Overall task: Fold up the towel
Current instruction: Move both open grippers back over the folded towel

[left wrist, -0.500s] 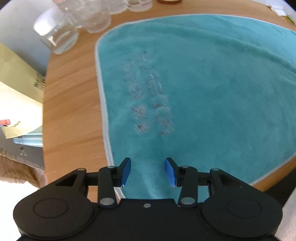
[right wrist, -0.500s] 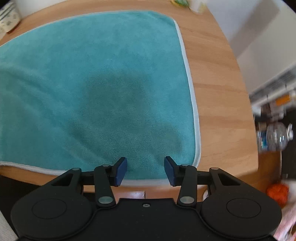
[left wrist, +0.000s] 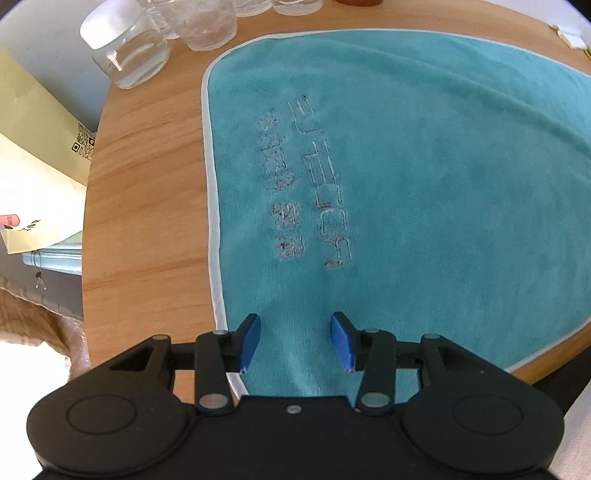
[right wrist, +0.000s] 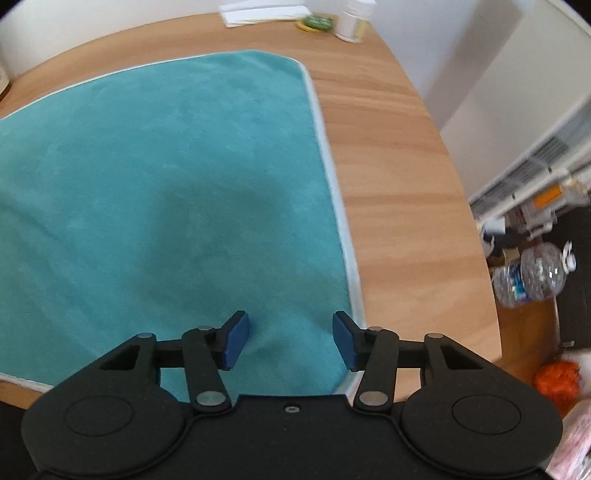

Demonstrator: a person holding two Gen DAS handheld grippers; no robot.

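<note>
- Since the earlier frame, both views have been shifted: in the left wrist view the near left corner of the towel (left wrist: 406, 166) is now framed a little closer, with the stitched lettering (left wrist: 314, 181) sharp instead of blurred; in the right wrist view more of the far desk (right wrist: 388, 155) and the towel's far right corner has been brought into sight.
- The left claw (left wrist: 295, 339) is held wide open with nothing gripped, its blue pads hanging over the towel just inside the near left corner.
- The right claw (right wrist: 290, 341) is likewise spread wide and empty, poised over the near right corner, beside the white hem (right wrist: 338, 206).
- The towel (right wrist: 166, 184) is spread flat and unfolded on the round wooden desk (left wrist: 147, 184), with its near edge close to the desk's rim.
- Its long axis appears to run left to right between the two claws, though this is judged, not measured; the lettering is laid running away from the near edge, along the left hem.
- A likely fault: only pile could be pinched if the claws are closed on flat cloth rather than under the hem, so a corner would slip out during the lift.
- Uneven lifting of the two corners could produce a skewed fold.
- The glass jar (left wrist: 129, 51) and tumblers (left wrist: 207, 26) stand just beyond the far left corner and could be knocked if the cloth is swung over too far.
</note>
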